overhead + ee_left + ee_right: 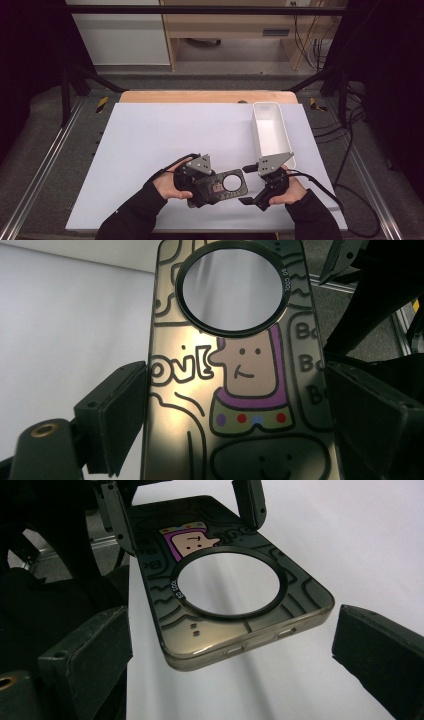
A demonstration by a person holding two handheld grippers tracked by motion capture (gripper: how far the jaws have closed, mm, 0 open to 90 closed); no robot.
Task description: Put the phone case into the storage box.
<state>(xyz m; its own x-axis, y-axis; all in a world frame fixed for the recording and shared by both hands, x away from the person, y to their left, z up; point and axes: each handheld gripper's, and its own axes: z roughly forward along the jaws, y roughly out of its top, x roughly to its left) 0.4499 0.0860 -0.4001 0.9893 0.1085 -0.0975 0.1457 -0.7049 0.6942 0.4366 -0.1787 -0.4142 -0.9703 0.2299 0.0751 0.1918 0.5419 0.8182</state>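
Counter has a white sheet on top, wood edge at the far side, dark floor and metal frame rails around it. White bin sits on the right half of the counter, long axis running away from the person.

Phone case is near the front edge, centre, held off the sheet. Smoky translucent case w/ cartoon print and a big round cutout ringed in black.

Left tongs: clamped on the phone case. Left gripper view shows both black pads pressed on the case's long edges, at the end away from the cutout; cutout end sticks out fwd.

Right tongs: apart, not touching anything. Right gripper view has the cutout end of the case between the two pads, clear gap each side. Right tongs are just beside the near end of the bin.

Both hands low, close together.
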